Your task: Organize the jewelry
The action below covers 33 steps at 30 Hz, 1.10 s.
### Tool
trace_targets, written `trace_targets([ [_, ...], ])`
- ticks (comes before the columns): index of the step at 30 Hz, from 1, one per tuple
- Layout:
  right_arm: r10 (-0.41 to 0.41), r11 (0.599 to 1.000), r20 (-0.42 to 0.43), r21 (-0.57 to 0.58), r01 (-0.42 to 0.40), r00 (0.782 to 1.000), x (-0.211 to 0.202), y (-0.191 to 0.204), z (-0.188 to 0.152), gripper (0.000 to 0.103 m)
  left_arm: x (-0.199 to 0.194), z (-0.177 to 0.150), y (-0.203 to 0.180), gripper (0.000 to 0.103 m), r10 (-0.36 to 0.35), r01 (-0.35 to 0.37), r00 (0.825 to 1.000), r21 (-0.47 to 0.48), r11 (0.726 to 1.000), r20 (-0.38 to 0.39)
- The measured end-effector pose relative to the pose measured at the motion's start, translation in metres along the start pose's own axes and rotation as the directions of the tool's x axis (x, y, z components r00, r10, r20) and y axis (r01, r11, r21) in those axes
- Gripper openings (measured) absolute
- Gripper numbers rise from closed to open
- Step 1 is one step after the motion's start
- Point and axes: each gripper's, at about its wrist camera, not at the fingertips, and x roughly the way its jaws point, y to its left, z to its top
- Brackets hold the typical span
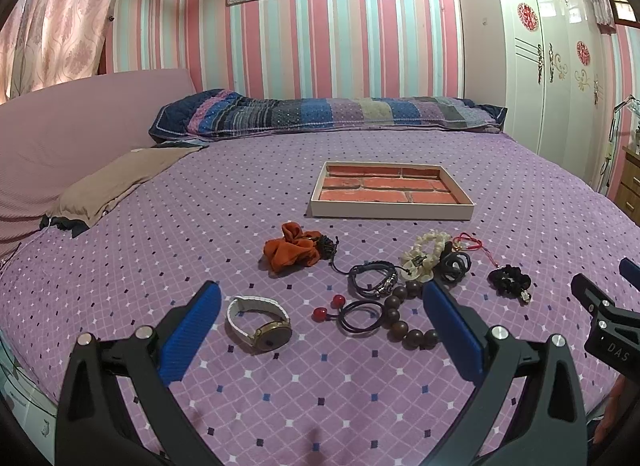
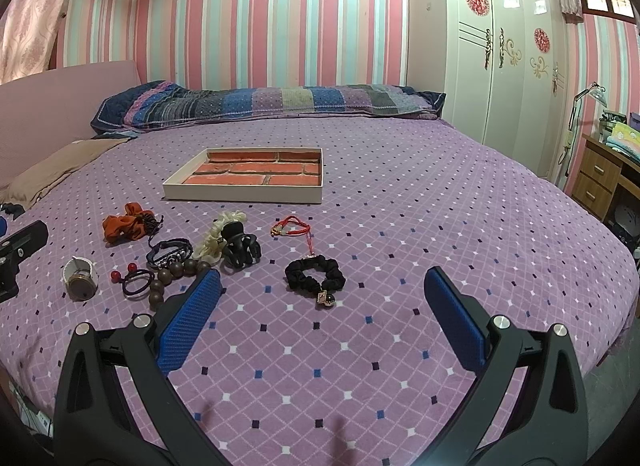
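Bed (image 1: 400,386): a purple diamond-patterned cover is spread across it; every item below is laid on it.
Tray (image 1: 390,210): a shallow white-walled box with a brick-print floor is set beyond the jewelry, nearer the pillows, holding nothing.
Left gripper (image 1: 322,308): jaws are spread wide and released, nothing held; it is poised above the cover with the watch and the red-bead hair tie seen between its blue pads.
Right gripper (image 2: 323,294): jaws are likewise released and empty; the black scrunchie is framed between its pads.
Orange scrunchie (image 1: 292,252): placed at the left of the cluster, nearest the tray.
Black scrunchie (image 2: 316,276): set apart at the right of the cluster.
Wooden bead bracelet (image 1: 404,322): partly hidden behind the left gripper's right pad.
Watch (image 1: 260,322): white-strapped, laid on its side at the near left.
Red-bead hair tie (image 1: 352,314): placed between watch and beads.
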Motion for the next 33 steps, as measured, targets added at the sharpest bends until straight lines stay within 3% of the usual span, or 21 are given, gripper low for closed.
trace_targets([
  [33,0.007,1.000,-0.001,0.005,-0.007,1.000,0.0010,-0.0029,-0.0004,0.099,0.0027,0.0002,-0.0024,0.099,-0.011,0.011,1.000,0.000,1.000,-0.006],
])
